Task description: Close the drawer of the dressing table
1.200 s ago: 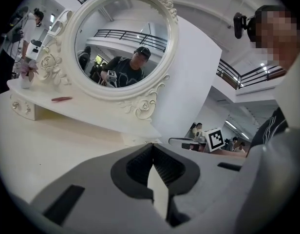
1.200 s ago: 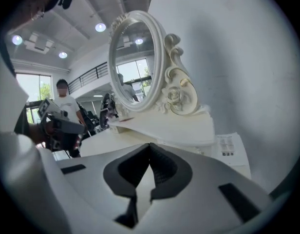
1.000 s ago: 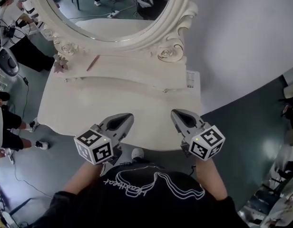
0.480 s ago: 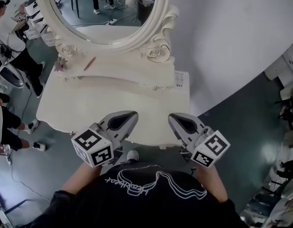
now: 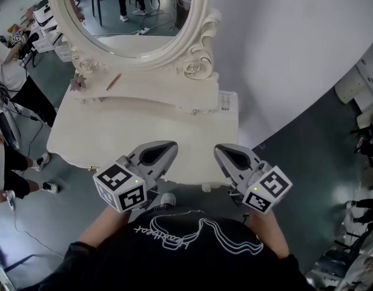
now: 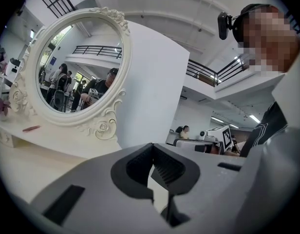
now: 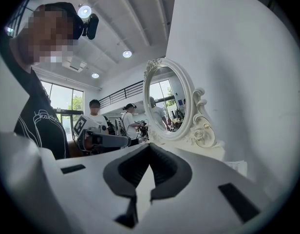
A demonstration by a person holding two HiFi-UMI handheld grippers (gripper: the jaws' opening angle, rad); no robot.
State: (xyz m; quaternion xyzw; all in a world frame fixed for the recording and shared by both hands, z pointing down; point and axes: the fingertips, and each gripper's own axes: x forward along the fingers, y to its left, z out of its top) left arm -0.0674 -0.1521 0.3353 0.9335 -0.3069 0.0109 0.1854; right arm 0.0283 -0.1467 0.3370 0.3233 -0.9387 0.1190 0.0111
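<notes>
Two grippers sit near the front edge of the white ornate dressing table (image 5: pixel 114 132), apparently clear of it and touching nothing. The left hand-held gripper (image 5: pixel 170 145) is clenched; in the left gripper view the same left hand-held gripper (image 6: pixel 152 146) has its jaws together with nothing between them. The right hand-held gripper (image 5: pixel 218 149) is also clenched and empty, and in the right gripper view the right hand-held gripper (image 7: pixel 149 146) has its tips meeting

The drawer would sit in the front of the table under the top, so it is hidden in the steep head view. Nothing sticks out past the front edge over the grey floor (image 5: pixel 283 162), so I judge the drawer already pushed in, though the front face can't be checked. A small pale bit shows just under the edge; I can't tell what it is

An oval white-framed mirror (image 5: pixel 201 38) stands at the back, with a thin reddish stick (image 5: pixel 115 81) lying on the shelf below it

Task looks done or all but done; at most a last check of the drawer front is left
</notes>
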